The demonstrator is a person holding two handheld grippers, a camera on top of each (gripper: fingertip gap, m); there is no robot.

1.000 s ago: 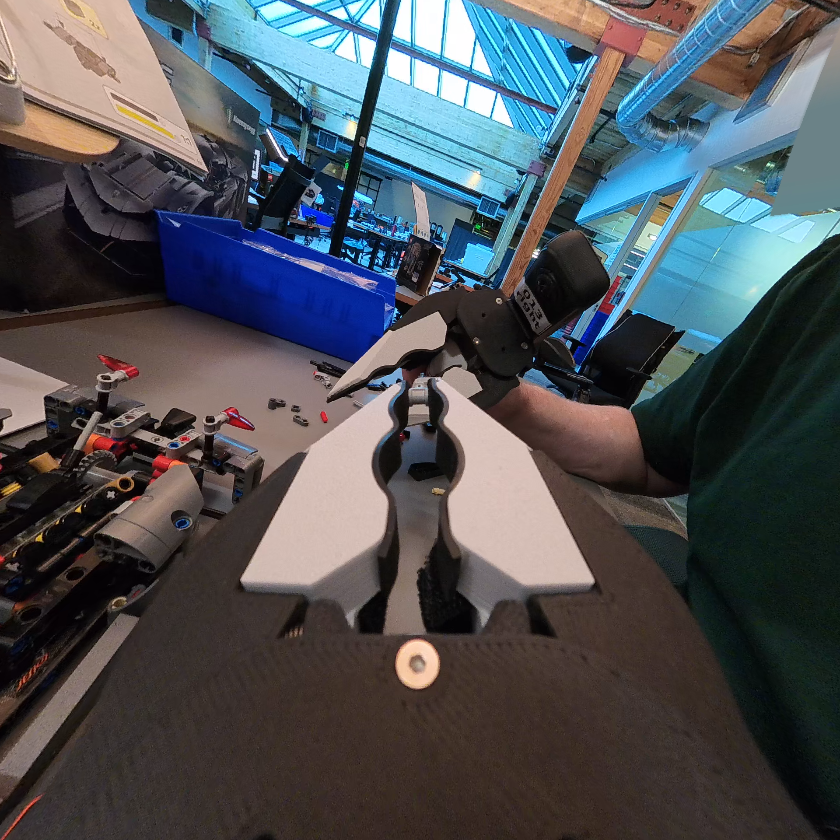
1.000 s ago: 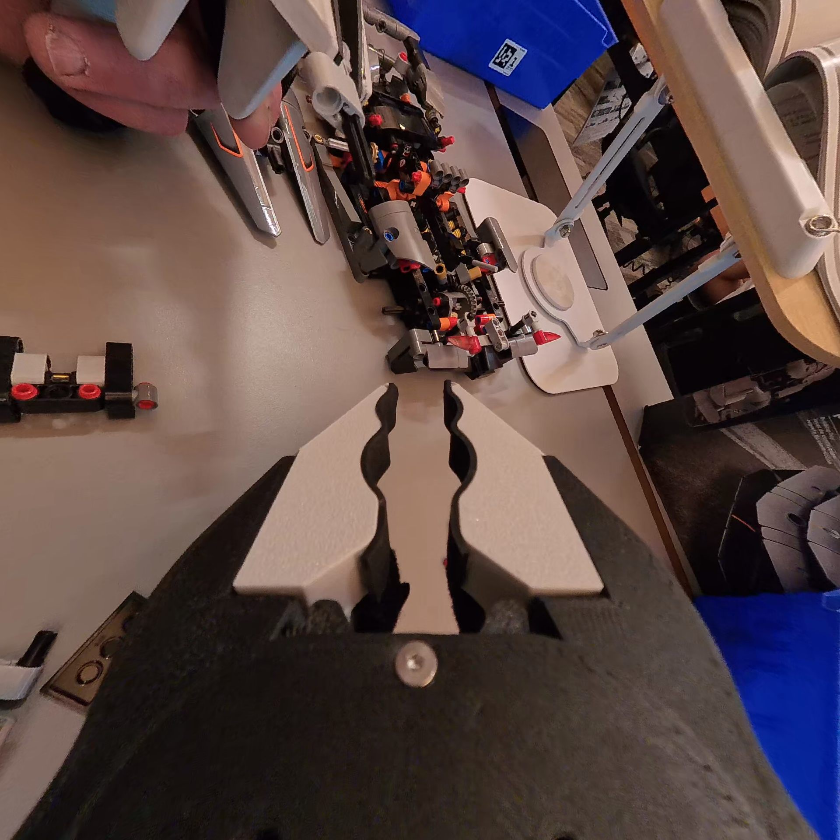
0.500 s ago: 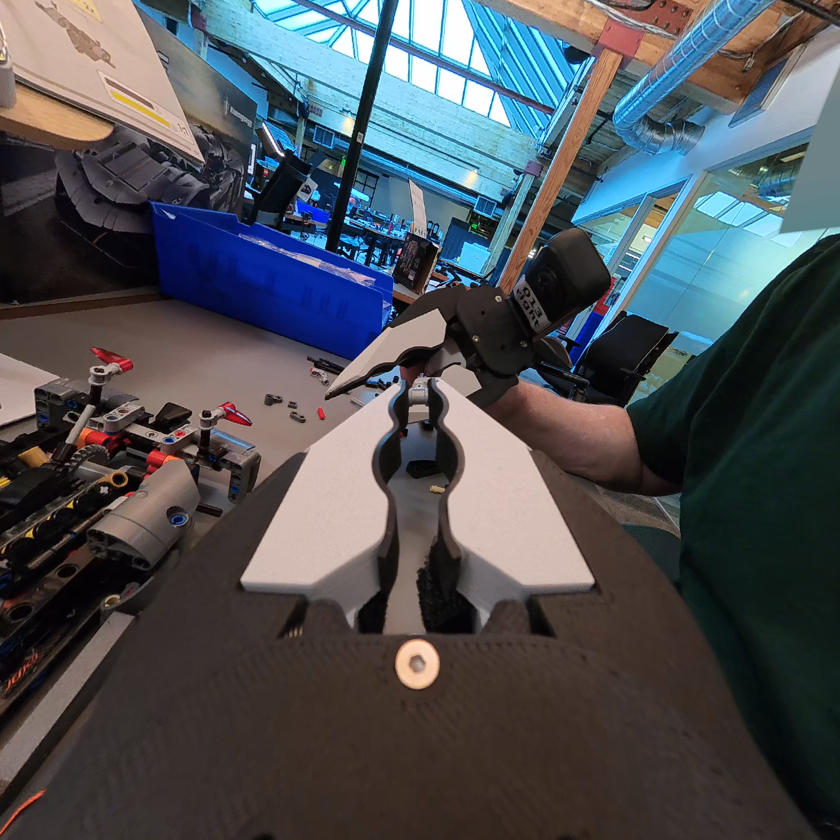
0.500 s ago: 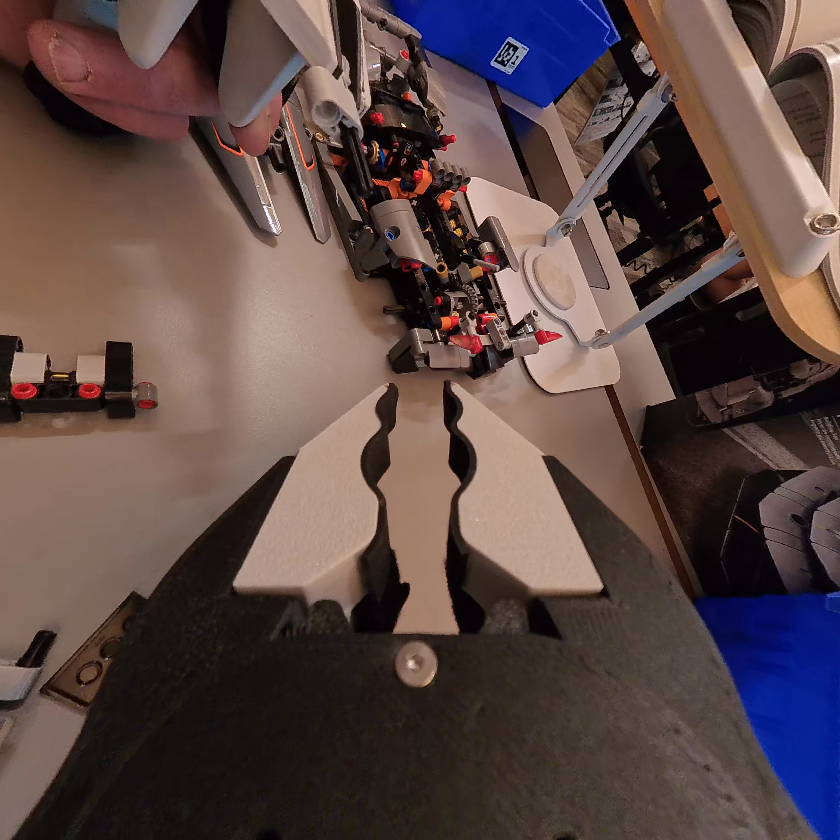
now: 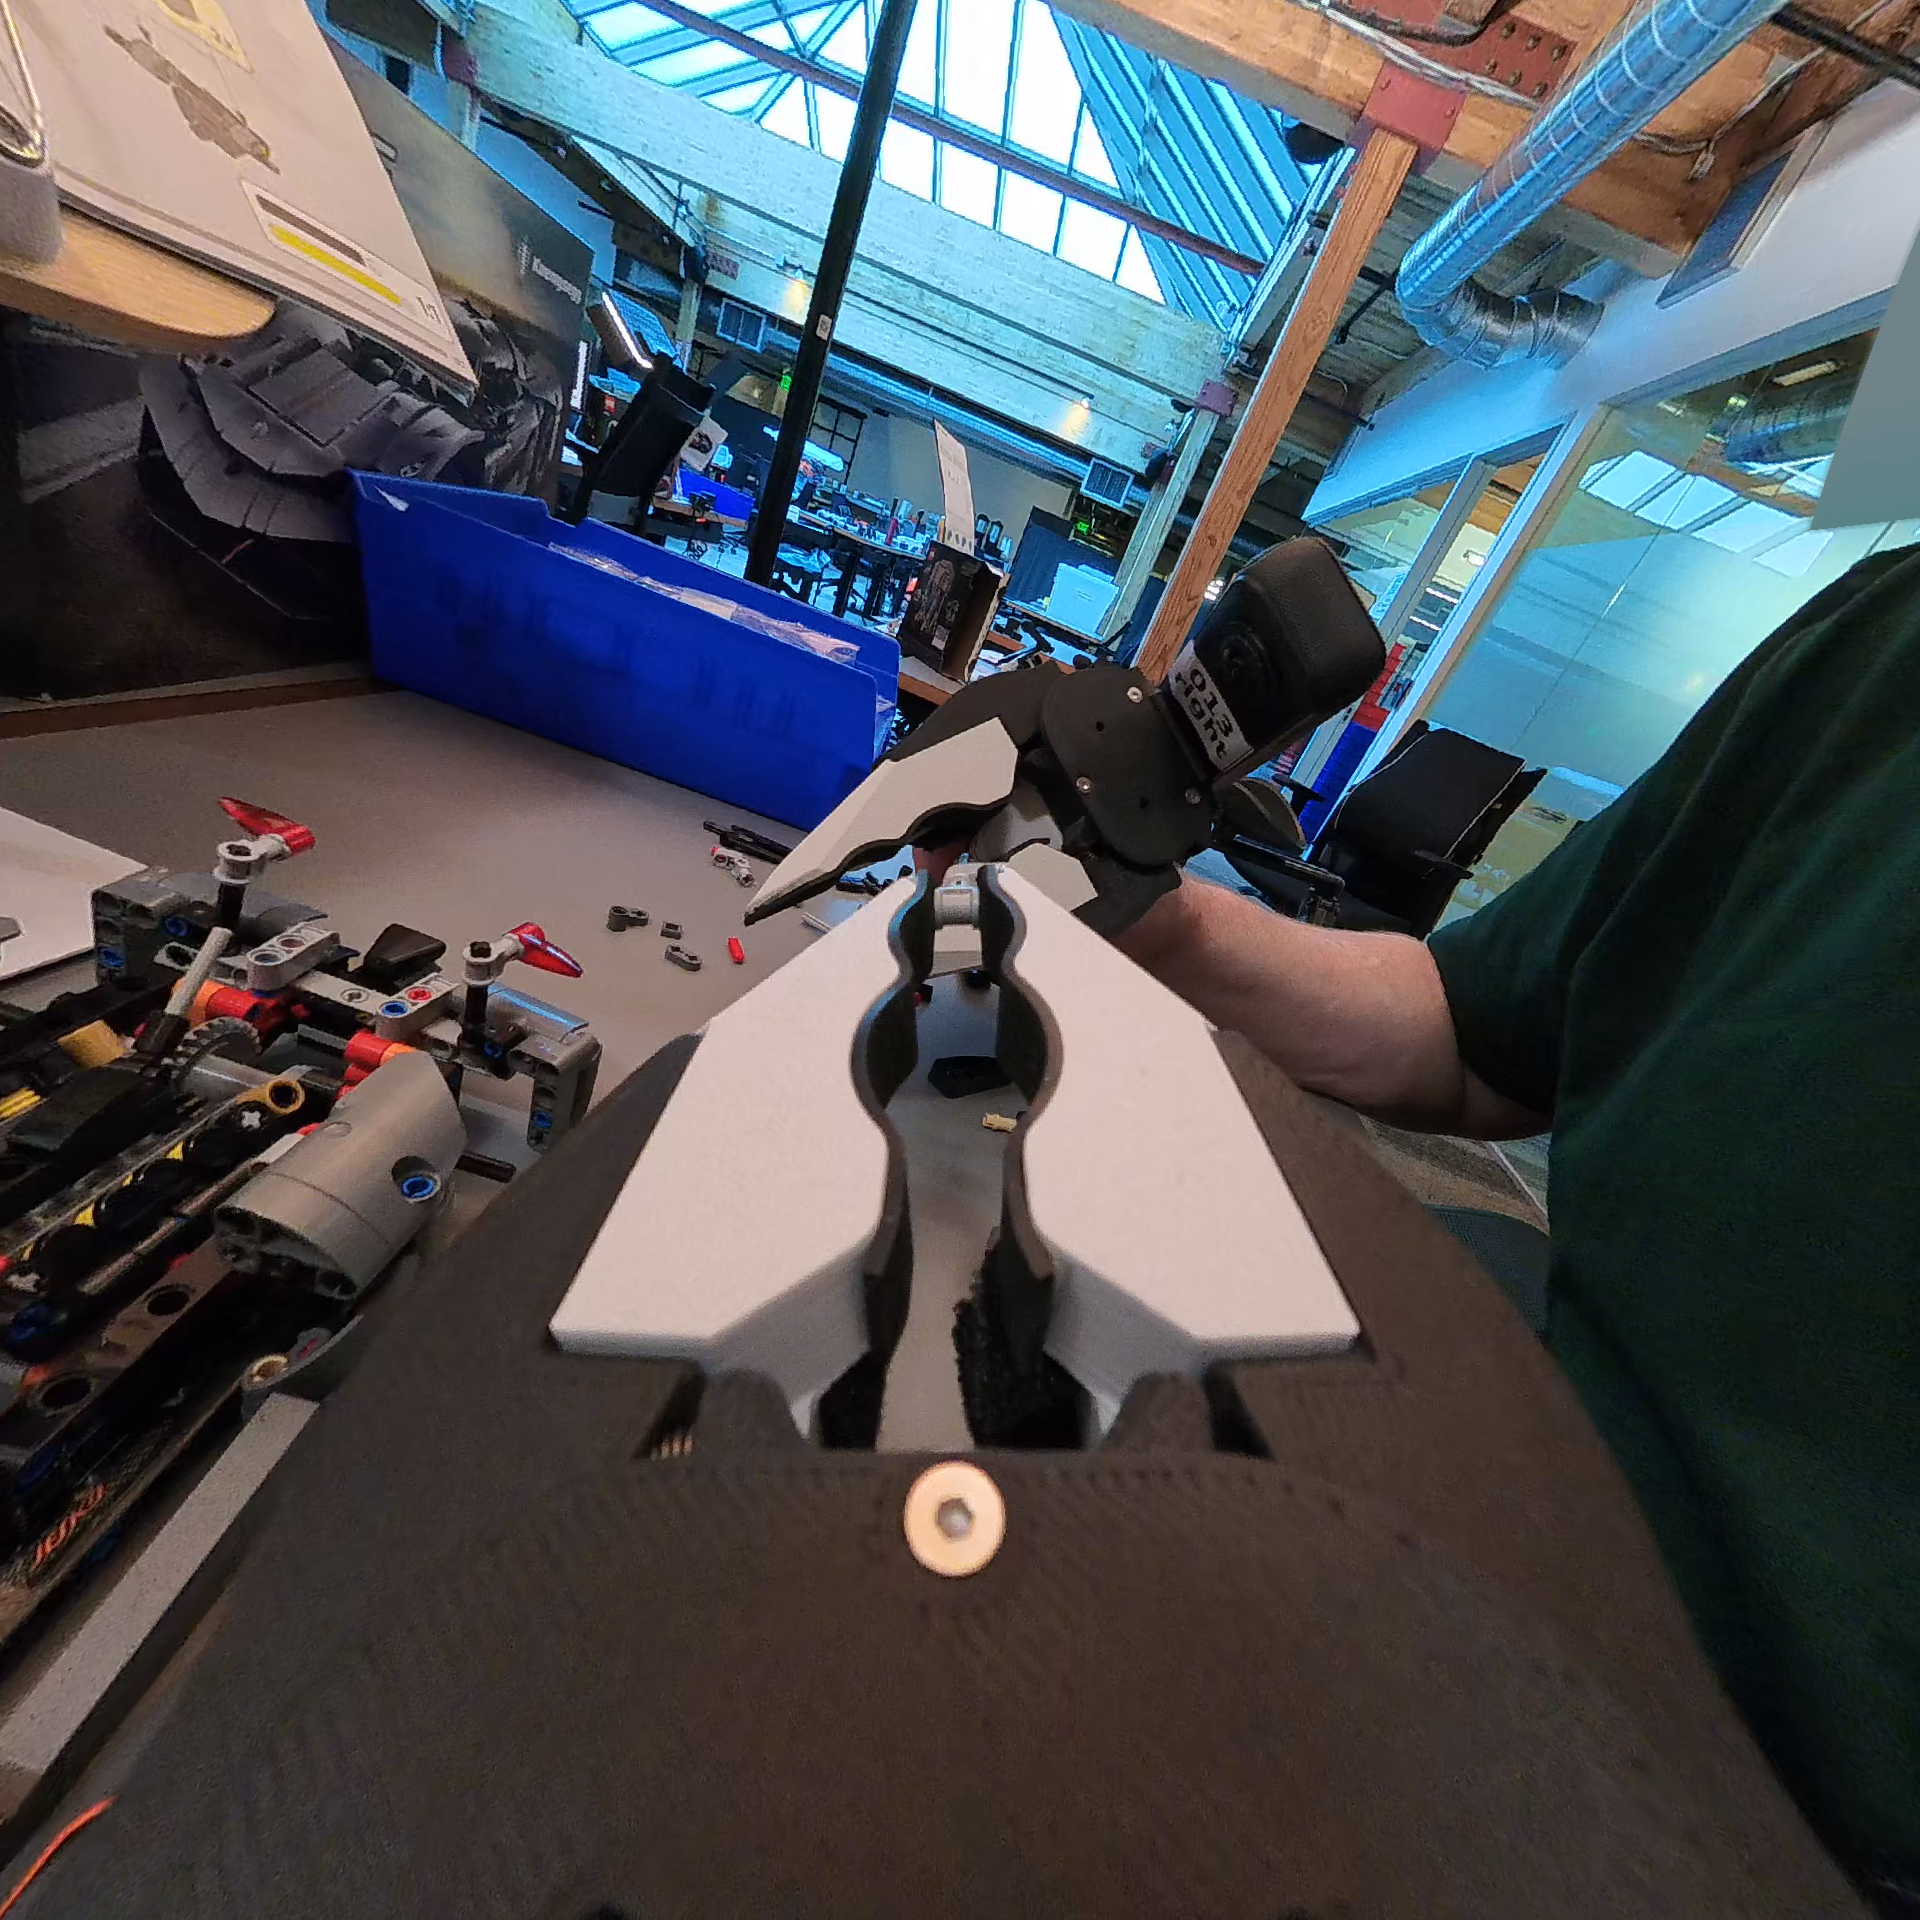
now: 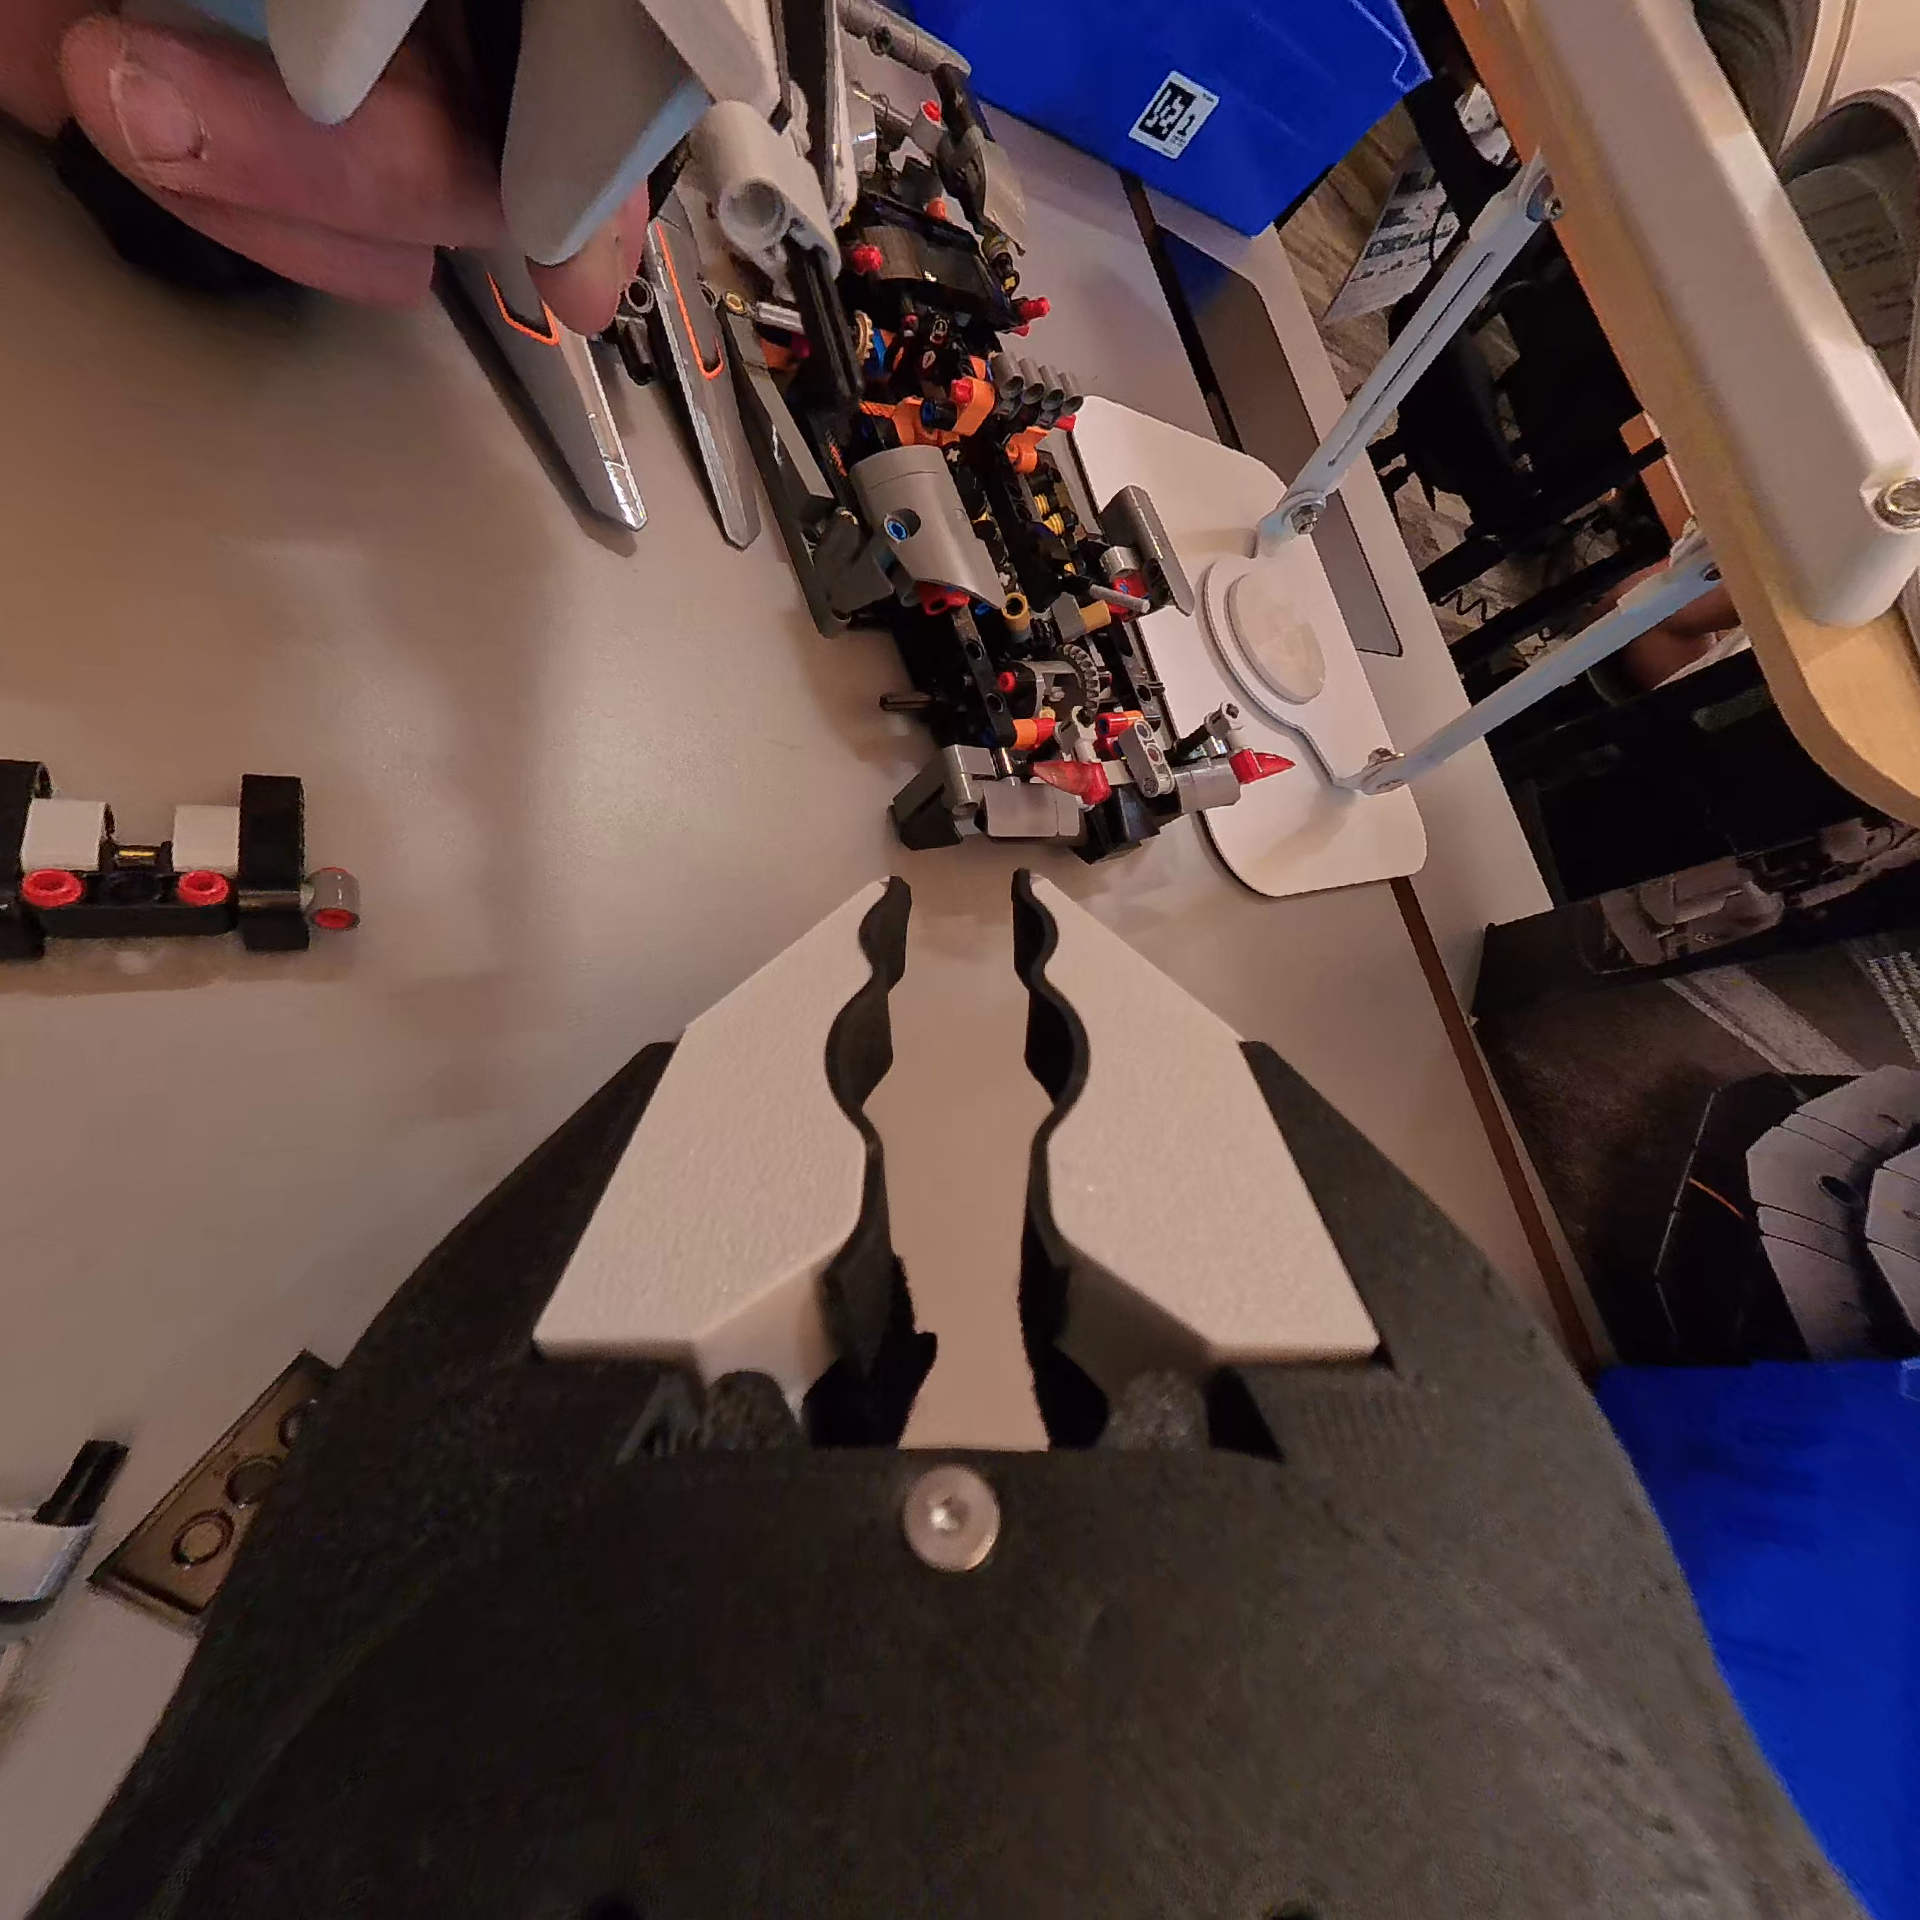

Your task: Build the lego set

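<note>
Grey plastic fills your left claw (image 5: 954, 902): its tips pinch a small light-grey lego connector (image 5: 956, 906), held up off the table, just as they did a second ago. The view has swung back a little since half a second ago, so the instruction booklet (image 5: 223, 156) on its wooden stand shows more at the upper left. Your right claw (image 6: 961, 883) is narrowly parted and holds nothing, hovering over bare table much as before; in the left wrist view it sits just beyond the connector.

The grey table (image 6: 364, 582) carries the half-built lego car (image 6: 966, 540) toward its far edge, red pointed pieces at the near end, next to the stand's white base plate (image 6: 1340, 831). Two silver panels with orange trim (image 6: 582, 416) lie beside the car. A short black sub-assembly with red pins (image 6: 156, 862) rests toward the table's left edge in the right wrist view, unmoved. Loose small parts (image 5: 675, 930) are scattered before the blue bin (image 5: 623, 644) at the far side.

Around you the room is an open workshop with timber beams (image 5: 1278, 395), skylights, a silver duct (image 5: 1558, 135) and glass partitions.
</note>
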